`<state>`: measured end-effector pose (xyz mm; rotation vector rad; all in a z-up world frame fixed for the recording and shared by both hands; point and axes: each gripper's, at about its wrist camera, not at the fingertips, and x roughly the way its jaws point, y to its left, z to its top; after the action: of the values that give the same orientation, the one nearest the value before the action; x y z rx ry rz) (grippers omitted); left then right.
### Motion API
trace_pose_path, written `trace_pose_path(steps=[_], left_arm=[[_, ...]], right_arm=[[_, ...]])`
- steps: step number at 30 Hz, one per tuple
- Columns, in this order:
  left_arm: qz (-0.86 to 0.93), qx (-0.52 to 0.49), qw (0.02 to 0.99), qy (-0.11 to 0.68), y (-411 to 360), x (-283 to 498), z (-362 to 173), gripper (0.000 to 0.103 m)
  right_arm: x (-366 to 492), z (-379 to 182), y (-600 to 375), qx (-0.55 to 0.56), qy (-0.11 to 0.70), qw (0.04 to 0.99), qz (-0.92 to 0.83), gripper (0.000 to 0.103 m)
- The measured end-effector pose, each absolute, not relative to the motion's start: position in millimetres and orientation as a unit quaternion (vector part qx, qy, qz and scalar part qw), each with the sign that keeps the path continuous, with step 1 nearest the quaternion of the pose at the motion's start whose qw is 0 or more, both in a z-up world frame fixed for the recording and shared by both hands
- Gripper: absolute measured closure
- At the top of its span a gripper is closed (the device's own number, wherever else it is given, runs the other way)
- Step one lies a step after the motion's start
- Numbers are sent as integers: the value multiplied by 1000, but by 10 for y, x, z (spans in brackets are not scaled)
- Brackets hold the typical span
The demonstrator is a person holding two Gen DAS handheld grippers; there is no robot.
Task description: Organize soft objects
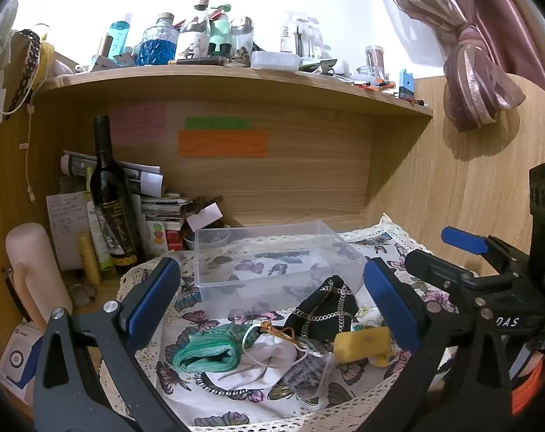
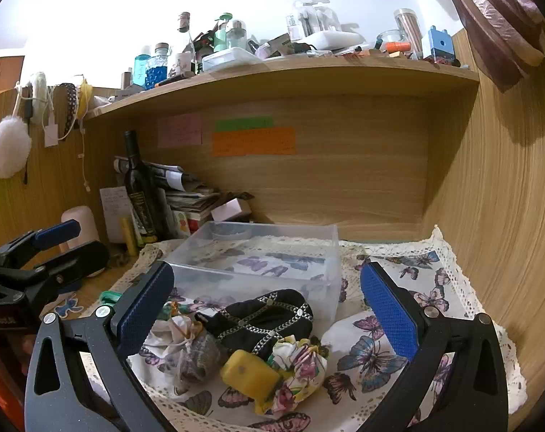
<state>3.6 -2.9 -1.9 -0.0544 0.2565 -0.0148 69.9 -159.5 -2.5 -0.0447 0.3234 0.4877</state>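
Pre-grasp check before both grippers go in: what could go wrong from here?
1. The soft pieces lie piled and touching: the white drawstring pouch has cords trailing over the folded green mesh cloth, so lifting one may drag the other.
2. The open left gripper and the open right gripper point at the same pile, side by side; they could collide.
3. The clear plastic box looks light and may slide on the butterfly-print cloth if bumped.

Soft items point(image 2: 258, 345) before bin point(image 2: 265, 252) — on cloth point(image 2: 416, 288)
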Motion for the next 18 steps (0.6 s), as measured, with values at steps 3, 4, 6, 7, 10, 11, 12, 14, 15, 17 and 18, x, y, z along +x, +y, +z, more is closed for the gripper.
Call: trace_pose_path(steps=[3,4,6,7,10,11,12,14,15,17,18], left_arm=[[-8,-28,991,128,-23,35,-18,0],[-8,-27,991,128,-25,33,-23,0],[-8,-27,991,128,-25,37,-21,0],[-8,-27,991,128,-23,37,-20,0],[-8,-27,991,128,-23,42,-10,0],[-8,-26,992,127,-26,43,-10,0],[-8,-25,992,126,-28,45,-7,0],[-7,-25,992,126,-31,48,-9,0],[-7,-26,992,126,-30,55,-9,0],[-8,-25,992,127,-30,56,-9,0],[-8,-25,992,127,-32,58,-8,0]], right_arm=[[699,-25,-1599,-21,159,957,242,0],[700,-23,-1604,-21,158,957,242,0],[692,-20,-1605,-21,157,957,243,0],[691,-21,-1605,-21,157,957,243,0],[691,-16,-1602,-22,156,957,244,0],[695,-9,-1596,-22,157,957,245,0],[697,-9,-1597,-22,156,957,245,0],[692,-1,-1595,-21,155,957,246,0],[691,-1,-1598,-20,154,957,245,0],[687,1,-1601,-20,154,957,246,0],[688,4,-1598,-20,154,957,246,0]])
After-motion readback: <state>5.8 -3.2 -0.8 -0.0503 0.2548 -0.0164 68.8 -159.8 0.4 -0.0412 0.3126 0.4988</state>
